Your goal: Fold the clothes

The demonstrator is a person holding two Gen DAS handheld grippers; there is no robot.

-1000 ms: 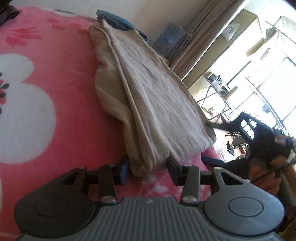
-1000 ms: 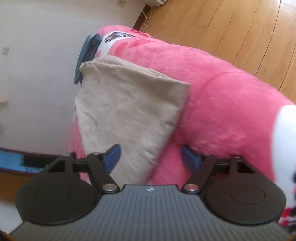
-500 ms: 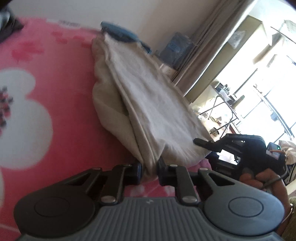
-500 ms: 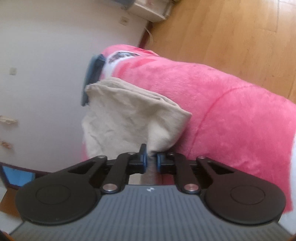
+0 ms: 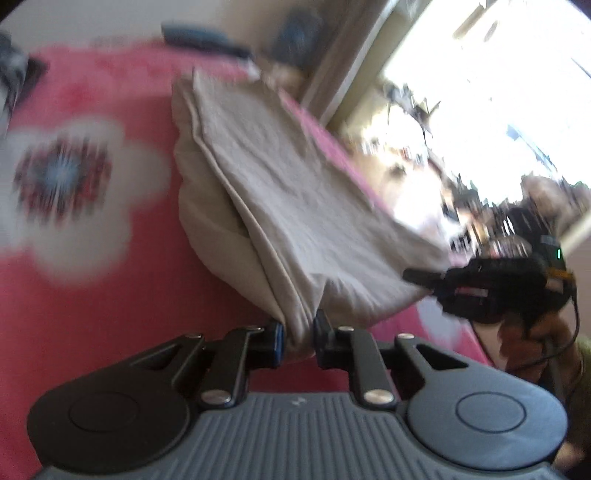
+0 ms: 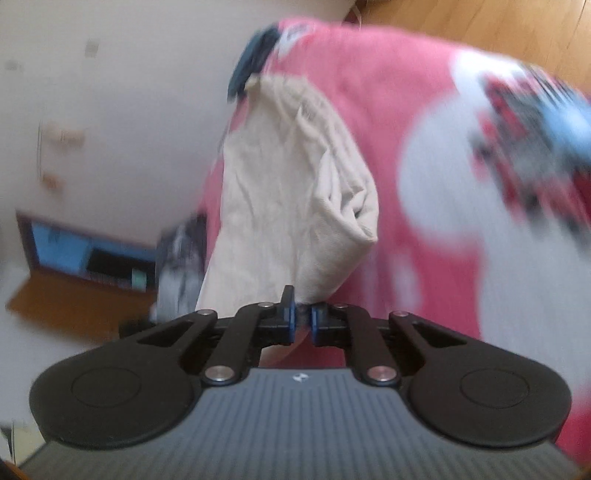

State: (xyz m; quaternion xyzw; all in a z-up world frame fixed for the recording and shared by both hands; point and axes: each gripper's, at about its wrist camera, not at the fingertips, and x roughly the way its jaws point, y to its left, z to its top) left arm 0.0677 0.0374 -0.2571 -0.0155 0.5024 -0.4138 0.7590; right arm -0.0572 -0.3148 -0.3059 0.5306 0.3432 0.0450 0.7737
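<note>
Beige garment [image 5: 295, 206]: lies lengthwise on the pink blanket [image 5: 110, 295] of the bed, already doubled at least once, with stacked seamed edges visible along its left side in the left wrist view; near end raised off the blanket, far end still resting on it, close to a dark blue item [image 5: 199, 35] by the wall. Judged handling: light, soft, limp woven cloth, creases readily, no stiffness of its own, so any unsupported span sags between the two holds; layers may slide on each other if pulled unevenly. Judged best hold: the two near corners, all layers pinched together, which is where the holds now sit. Left claw [image 5: 299, 338]: nearly closed, a thick bunch of the near left corner filling the narrow gap between its fingers. Right claw [image 6: 301, 325]: drawn almost together on a thin tuck of the near right corner; from the left wrist view its tip [image 5: 424, 277] meets the cloth edge beside the bed's side. Both frames motion-blurred. Whether the raised end is to be carried over to the far end cannot be settled. Risk, judged: thin right-hand pinch slipping.
</note>
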